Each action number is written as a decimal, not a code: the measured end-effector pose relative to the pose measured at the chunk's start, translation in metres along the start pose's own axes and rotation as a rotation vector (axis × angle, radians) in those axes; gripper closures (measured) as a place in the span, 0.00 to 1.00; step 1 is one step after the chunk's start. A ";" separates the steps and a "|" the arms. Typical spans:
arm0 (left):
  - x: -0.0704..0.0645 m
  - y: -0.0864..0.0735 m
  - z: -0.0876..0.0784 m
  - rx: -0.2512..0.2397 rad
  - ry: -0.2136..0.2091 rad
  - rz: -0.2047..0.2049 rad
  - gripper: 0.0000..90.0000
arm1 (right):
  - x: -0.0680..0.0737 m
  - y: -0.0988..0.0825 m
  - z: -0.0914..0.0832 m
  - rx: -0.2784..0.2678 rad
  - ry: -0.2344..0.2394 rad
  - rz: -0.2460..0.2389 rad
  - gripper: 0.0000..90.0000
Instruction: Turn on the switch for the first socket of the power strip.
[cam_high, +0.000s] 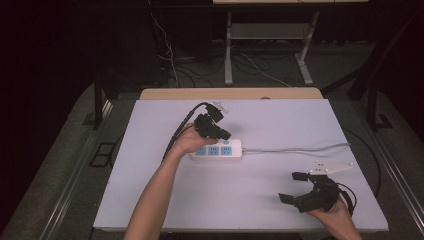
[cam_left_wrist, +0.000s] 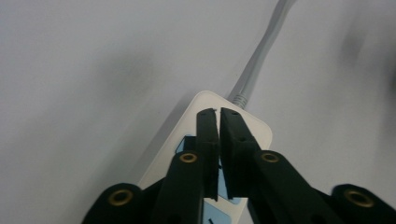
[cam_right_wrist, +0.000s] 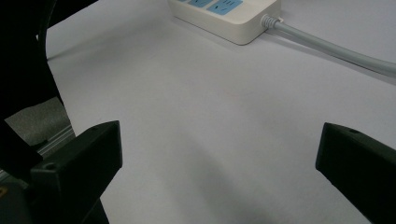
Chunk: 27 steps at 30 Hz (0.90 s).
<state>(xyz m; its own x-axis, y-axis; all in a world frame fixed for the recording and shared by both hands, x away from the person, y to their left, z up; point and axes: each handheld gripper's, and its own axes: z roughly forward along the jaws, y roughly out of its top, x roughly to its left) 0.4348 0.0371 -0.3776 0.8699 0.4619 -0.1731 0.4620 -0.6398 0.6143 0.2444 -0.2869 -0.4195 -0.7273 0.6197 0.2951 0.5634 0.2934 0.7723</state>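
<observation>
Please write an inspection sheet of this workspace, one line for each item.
Surface: white table top, bare around the strip.
Job's things: white power strip with blue sockets, lying flat near the middle.
Clutter: nothing seen.
Grippers: left tongs shut, over the strip's cord end, nothing between them; right tongs open, empty, near the front right corner.
Cables: grey cord runs from the strip to the right edge; a black cable trails from the left tongs.
Surroundings: dark floor, desk frame and loose wires behind.

Power strip (cam_left_wrist: 254, 128) half covered by left gripper (cam_left_wrist: 218, 112) fingers; near end cut by frame edge. Grey cord (cam_right_wrist: 336, 49) ran off frame.
</observation>
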 end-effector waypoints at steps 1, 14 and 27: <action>0.001 0.000 0.001 0.005 -0.002 0.002 0.99 | 0.000 0.000 0.000 0.000 0.001 0.001 0.00; 0.006 -0.003 0.018 0.040 0.015 -0.011 0.99 | 0.000 0.000 0.000 0.004 0.003 0.001 0.00; 0.008 -0.006 0.029 0.051 0.023 -0.003 0.99 | 0.000 0.000 -0.001 -0.001 0.002 0.001 0.00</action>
<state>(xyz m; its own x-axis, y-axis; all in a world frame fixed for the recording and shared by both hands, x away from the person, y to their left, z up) 0.4440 0.0269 -0.4056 0.8643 0.4779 -0.1568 0.4735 -0.6682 0.5738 0.2435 -0.2878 -0.4190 -0.7274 0.6186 0.2971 0.5640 0.2921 0.7724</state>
